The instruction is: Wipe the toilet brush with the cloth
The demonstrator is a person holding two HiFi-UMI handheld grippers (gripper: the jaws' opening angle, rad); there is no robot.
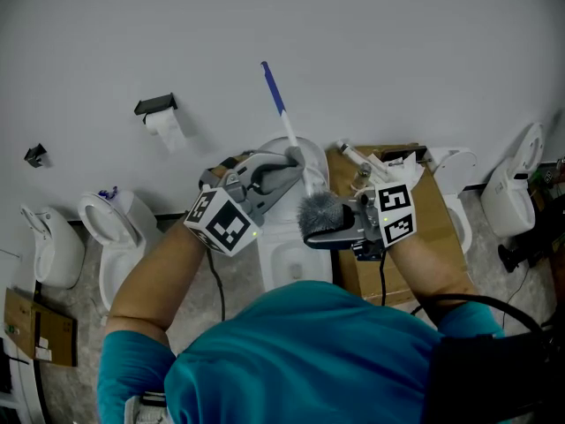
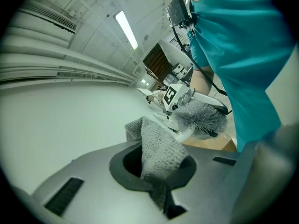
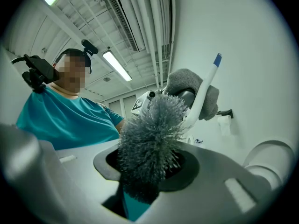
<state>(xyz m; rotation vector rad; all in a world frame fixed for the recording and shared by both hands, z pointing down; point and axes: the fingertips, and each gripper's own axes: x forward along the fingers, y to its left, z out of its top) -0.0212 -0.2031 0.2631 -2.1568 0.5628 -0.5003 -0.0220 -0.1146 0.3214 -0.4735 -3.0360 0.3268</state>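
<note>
Two grippers, both loaded.

**Fingers.** The left gripper (image 1: 291,160) has its fingers clamped on the grey cloth (image 2: 159,148), and one fold stands up out of them. The right gripper (image 1: 311,234) has its fingers clamped on the bristle head (image 3: 149,139) of the toilet brush (image 1: 288,129).

**Position.** The brush is held in the air over the middle toilet (image 1: 296,259). Its handle (image 3: 203,92) runs from the head toward 11 o'clock and ends in a blue tip. The cloth lies against the white part of the handle, just above the bristles.

**Method (judgement).**
- Grip the head firmly on the right so the long handle does not swing or twist.
- Fold the cloth around the handle rather than dabbing one side.
- Draw the cloth toward the blue tip at 11 o'clock with light, even pressure.
- Roll the brush between passes so every side is wiped.
- Pinch the cloth deep in the fingers, because a shallow fold is likely to pull free.
- Keep the cloth off the bristles, which could snag it.

**Counts, head view.**
- Brush: 1
- Cloth: 1
- Grippers: 2
- White toilet fixtures along the wall: 5, from 9 o'clock round to 3 o'clock
- Paper roll (image 1: 165,129) on its holder: 1, at 10 o'clock of the hands
- Cardboard box (image 1: 431,203): 1, at 3 o'clock behind the right gripper; what sits on top of it is too small to name
</note>
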